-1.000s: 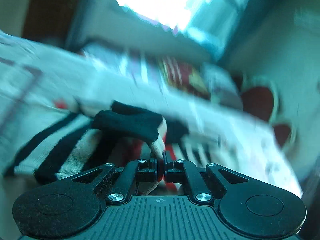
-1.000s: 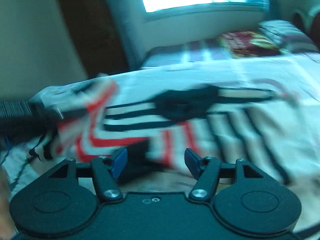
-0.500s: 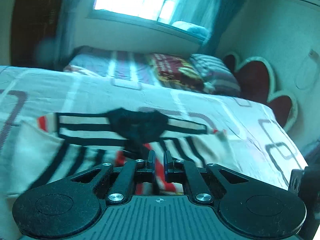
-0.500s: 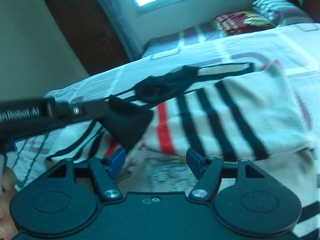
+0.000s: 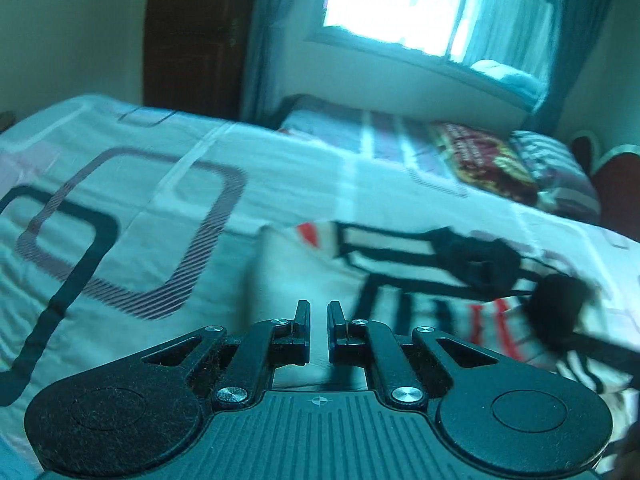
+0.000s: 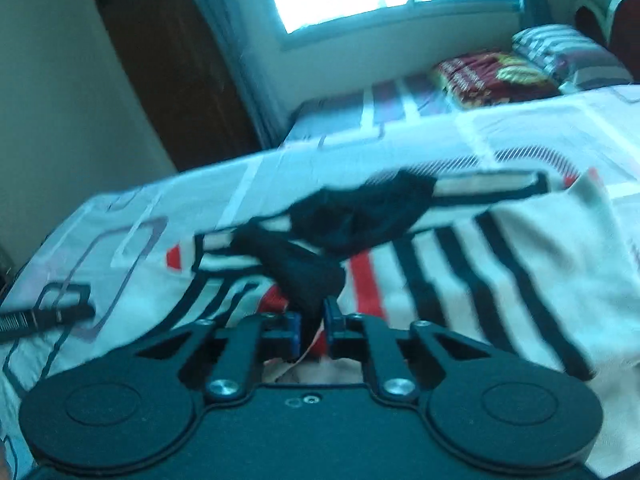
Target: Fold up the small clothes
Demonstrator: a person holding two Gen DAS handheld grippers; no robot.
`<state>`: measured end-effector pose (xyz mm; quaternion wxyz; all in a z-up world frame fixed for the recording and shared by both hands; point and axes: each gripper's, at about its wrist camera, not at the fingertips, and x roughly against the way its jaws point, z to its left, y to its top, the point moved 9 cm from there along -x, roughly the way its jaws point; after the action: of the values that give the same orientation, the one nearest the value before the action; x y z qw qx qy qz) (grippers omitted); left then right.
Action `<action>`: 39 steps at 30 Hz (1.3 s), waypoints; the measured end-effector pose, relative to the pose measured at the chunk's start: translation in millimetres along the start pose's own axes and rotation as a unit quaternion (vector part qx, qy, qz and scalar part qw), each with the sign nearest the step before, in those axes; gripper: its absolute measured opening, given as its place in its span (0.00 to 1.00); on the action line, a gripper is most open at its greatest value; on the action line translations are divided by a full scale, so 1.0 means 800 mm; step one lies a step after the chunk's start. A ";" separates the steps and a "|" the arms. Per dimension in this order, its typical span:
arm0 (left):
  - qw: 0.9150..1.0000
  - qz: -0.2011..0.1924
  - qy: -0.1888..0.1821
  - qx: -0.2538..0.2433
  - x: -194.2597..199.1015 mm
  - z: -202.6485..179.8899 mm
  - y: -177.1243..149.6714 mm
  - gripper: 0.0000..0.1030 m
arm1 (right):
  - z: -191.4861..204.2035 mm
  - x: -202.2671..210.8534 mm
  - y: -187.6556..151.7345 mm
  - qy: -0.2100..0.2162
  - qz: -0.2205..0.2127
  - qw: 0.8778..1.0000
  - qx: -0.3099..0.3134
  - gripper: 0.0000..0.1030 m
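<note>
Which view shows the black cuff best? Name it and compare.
The right wrist view: the black cuff sits centre frame, pinched in the right gripper, whose jaws have just closed on it. The left wrist view shows it blurred at far right.

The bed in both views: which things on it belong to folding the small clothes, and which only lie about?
For the job: striped garment, its black cuff, right gripper, left gripper.
Only lying about: red patterned pillow, striped pillow, bedsheet.

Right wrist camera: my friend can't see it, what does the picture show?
The right gripper has just closed its jaws on a black cuff of a striped sweater lying on a patterned bed. The left gripper pokes in at the left edge.
</note>
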<state>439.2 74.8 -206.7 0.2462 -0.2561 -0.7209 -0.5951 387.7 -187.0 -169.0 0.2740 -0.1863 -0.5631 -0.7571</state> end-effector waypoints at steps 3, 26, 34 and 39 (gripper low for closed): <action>1.000 0.020 0.001 0.023 -0.020 0.012 -0.012 0.06 | -0.022 0.029 0.022 -0.015 -0.038 0.999 -0.003 0.07; 0.993 0.089 -0.027 0.066 -0.118 -0.013 -0.010 0.06 | -0.159 0.028 -0.008 -0.080 0.013 0.991 -0.110 0.08; 0.992 0.086 -0.030 0.085 -0.142 -0.009 0.011 0.08 | -0.174 0.036 -0.004 -0.116 0.005 0.992 -0.054 0.08; 0.995 0.051 -0.039 0.073 -0.137 -0.018 0.018 0.94 | -0.181 0.036 -0.005 -0.081 0.004 0.991 -0.111 0.37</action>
<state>531.6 54.3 -265.9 0.2660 -0.2963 -0.7574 -0.5175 366.2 -330.6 -198.1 0.2080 -0.2781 -0.4956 -0.7961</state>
